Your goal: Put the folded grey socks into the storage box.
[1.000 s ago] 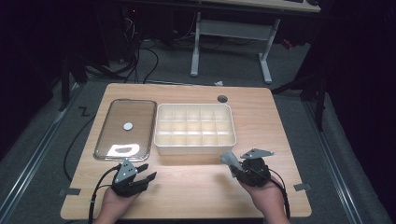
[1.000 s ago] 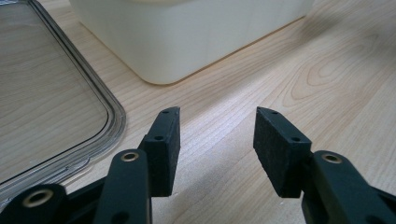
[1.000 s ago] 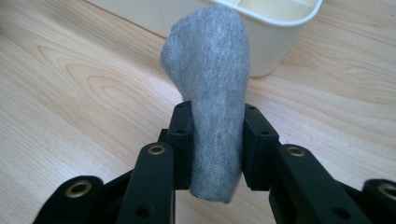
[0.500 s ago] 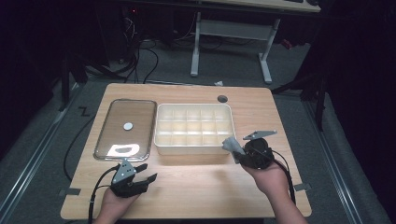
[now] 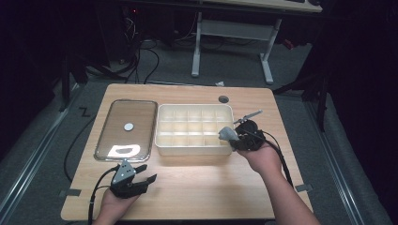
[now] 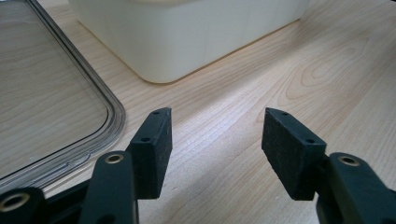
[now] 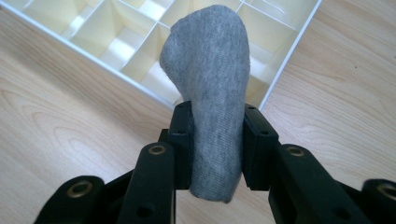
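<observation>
- Right gripper [image 5: 236, 135] is now seen at the near right corner of the divided tray [image 5: 195, 125]; a second ago it was lower on the counter [image 5: 197, 187], nearer the person, so it has been carried up and toward the tray.
- A grey sock [image 7: 210, 88], rolled or folded, is clamped between the right gripper's pads; the jaws are held at a middling width around it.
- In the right gripper view the sock stands up from between the jaws, its free end over the tray's corner compartments; the lower end hangs a little below the pads.
- In the high view the sock [image 5: 226, 133] is seen at the tray's right near rim, just beside or slightly over it; whether it touches the rim cannot be told.
- Judgement: the sock is being brought to a compartment; placement is not yet done, and every compartment that can be seen looks empty.
- Left gripper [image 5: 141, 177] is kept at the near left of the counter, and its jaws have just been opened wide, with nothing between them.
- In the left gripper view only bare counter lies between the pads [image 6: 152, 149]; the clear lid [image 6: 51, 107] is to the left and the tray wall farther ahead, both apart from the jaws.
- The lid [image 5: 126, 129] is laid flat to the left of the tray, just beside it.
</observation>
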`<state>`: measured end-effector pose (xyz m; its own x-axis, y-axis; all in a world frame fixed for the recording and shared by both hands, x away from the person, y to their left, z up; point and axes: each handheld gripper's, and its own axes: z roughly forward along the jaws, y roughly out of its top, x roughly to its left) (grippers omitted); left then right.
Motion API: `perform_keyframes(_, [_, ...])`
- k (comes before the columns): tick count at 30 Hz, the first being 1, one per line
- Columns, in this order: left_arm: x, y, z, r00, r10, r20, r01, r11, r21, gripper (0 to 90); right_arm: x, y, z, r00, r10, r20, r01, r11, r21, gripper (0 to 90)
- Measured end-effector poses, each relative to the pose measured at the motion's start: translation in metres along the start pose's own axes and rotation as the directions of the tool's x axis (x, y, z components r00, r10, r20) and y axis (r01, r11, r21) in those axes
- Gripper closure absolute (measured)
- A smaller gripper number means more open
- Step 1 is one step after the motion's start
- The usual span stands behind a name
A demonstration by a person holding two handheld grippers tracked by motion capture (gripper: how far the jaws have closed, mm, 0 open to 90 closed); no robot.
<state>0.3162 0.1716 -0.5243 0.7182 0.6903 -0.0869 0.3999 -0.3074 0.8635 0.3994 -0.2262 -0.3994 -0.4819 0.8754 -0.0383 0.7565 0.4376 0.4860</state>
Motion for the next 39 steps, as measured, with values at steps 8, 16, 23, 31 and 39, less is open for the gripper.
perform_keyframes(8, [0.001, 0.000, -0.001, 1.0000, -0.003, -0.006, 0.003, 1.0000, -0.005, 43.7, -0.003, 0.020, 0.022, 0.9999, -0.011, 0.008, 0.011, 0.997, 0.081, 70.1])
perform_keyframes(16, [0.003, 0.000, -0.002, 0.9999, -0.006, -0.009, 0.006, 1.0000, -0.006, 43.7, -0.009, 0.031, 0.038, 0.9999, 0.010, 0.009, -0.011, 0.988, 0.151, 70.1])
perform_keyframes(23, [0.003, -0.001, -0.002, 0.9999, -0.006, -0.010, 0.006, 1.0000, -0.004, 43.7, -0.008, 0.032, 0.053, 0.9997, 0.012, 0.023, -0.016, 0.979, 0.203, 70.6])
perform_keyframes(31, [0.003, -0.001, -0.002, 1.0000, -0.005, -0.008, 0.005, 1.0000, -0.001, 43.7, -0.006, 0.033, 0.066, 0.9997, -0.002, 0.023, -0.004, 0.966, 0.259, 72.2])
perform_keyframes(39, [0.002, -0.001, -0.001, 1.0000, -0.002, -0.008, 0.002, 1.0000, 0.004, 43.7, -0.005, 0.032, 0.078, 0.9998, -0.020, 0.008, 0.016, 0.953, 0.304, 72.8])
